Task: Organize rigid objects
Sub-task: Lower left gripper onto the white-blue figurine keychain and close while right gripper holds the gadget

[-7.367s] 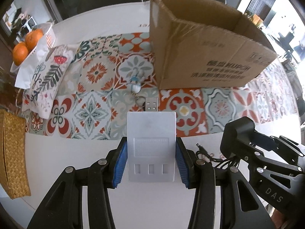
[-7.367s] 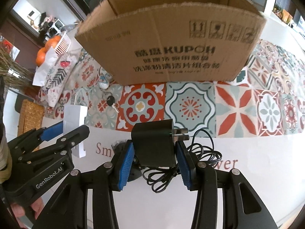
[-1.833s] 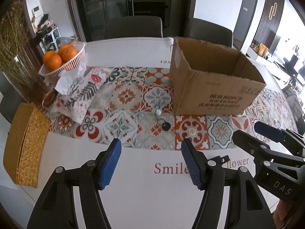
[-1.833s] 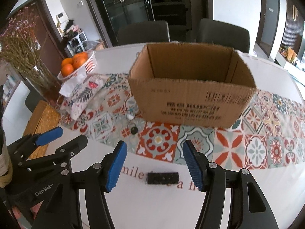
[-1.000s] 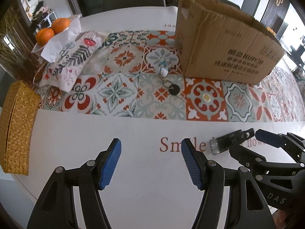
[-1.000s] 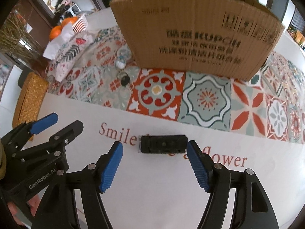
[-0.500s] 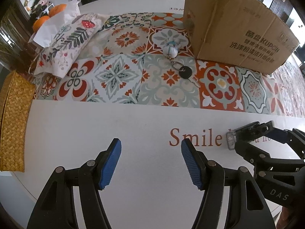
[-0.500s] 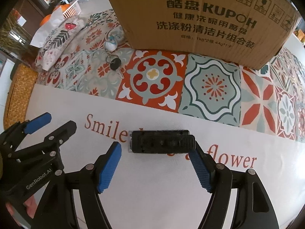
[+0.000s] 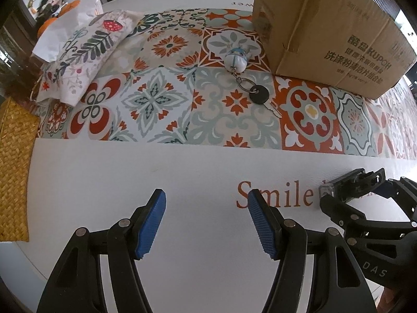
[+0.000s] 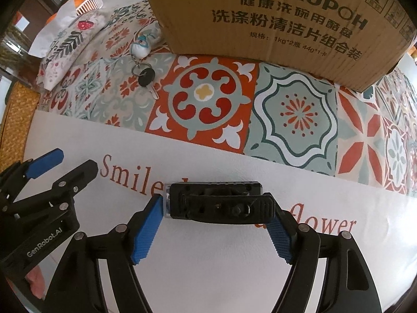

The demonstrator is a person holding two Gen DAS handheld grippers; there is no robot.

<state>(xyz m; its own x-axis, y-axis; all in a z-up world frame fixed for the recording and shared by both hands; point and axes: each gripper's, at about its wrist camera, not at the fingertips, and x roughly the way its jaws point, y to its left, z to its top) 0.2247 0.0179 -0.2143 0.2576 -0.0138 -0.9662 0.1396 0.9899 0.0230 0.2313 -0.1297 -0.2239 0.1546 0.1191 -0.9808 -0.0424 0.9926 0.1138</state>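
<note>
A black clip-like device (image 10: 216,204) lies on the white table, and it also shows in the left wrist view (image 9: 351,182). My right gripper (image 10: 213,224) is open with its blue pads on either side of the device's ends, close to touching. My left gripper (image 9: 206,221) is open and empty over the white table, left of the device. A key with a small figurine keychain (image 9: 245,78) lies on the patterned runner near the cardboard box (image 9: 325,34). The same key (image 10: 146,74) and box (image 10: 273,18) show in the right wrist view.
A patterned fabric pouch (image 9: 80,54) lies at the back left with oranges (image 9: 49,23) behind it. A woven straw mat (image 9: 13,169) sits at the left table edge. Red lettering is printed on the white cloth.
Both grippers have moved lower and forward toward the table. The right gripper's pads have come around the black device. The left gripper stays open and empty.
</note>
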